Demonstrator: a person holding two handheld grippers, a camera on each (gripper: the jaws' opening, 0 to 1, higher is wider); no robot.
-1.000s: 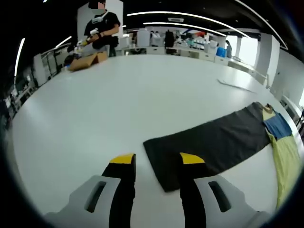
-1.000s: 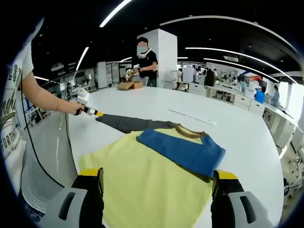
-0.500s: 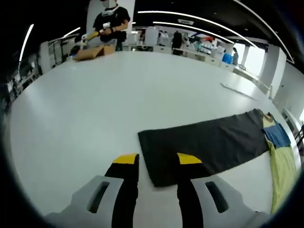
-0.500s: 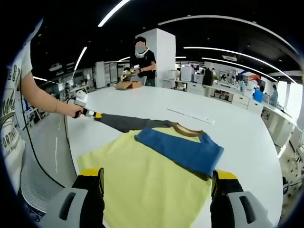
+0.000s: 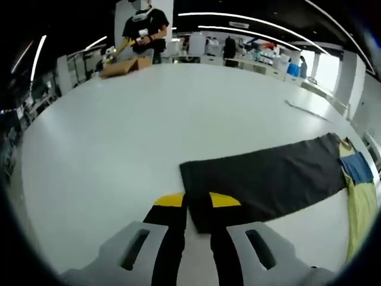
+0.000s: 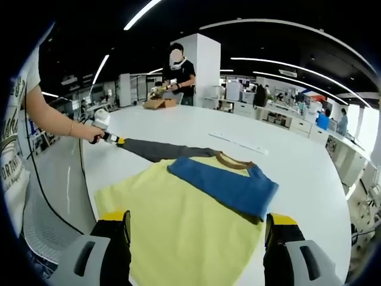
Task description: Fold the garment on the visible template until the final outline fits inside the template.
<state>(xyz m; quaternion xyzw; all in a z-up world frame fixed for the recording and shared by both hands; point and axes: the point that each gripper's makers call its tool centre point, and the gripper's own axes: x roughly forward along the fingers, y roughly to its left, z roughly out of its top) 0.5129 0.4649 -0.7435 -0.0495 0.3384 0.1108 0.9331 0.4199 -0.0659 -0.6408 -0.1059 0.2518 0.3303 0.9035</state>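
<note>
A yellow shirt (image 6: pixel 172 205) lies flat on the white table (image 5: pixel 137 119), with a blue sleeve (image 6: pixel 223 186) folded across its chest below a brown collar (image 6: pixel 229 159). Its dark grey sleeve (image 5: pixel 268 179) stretches straight out to the side. My left gripper (image 5: pixel 197 201) sits at that sleeve's end, jaws narrowed to a small gap with the cuff corner between them. From the right gripper view the left gripper (image 6: pixel 110 138) is at the sleeve's tip, held by a hand. My right gripper (image 6: pixel 196 219) stands wide open over the yellow hem, holding nothing.
A thin white strip (image 6: pixel 238 143) lies on the table beyond the shirt. A person (image 5: pixel 143 27) stands at the far edge beside a cardboard box (image 5: pixel 125 65). The table edge and a chair are at the left of the right gripper view.
The left gripper's jaws have drawn much closer together around the grey sleeve's end. The right gripper has stayed wide open and barely moved.
</note>
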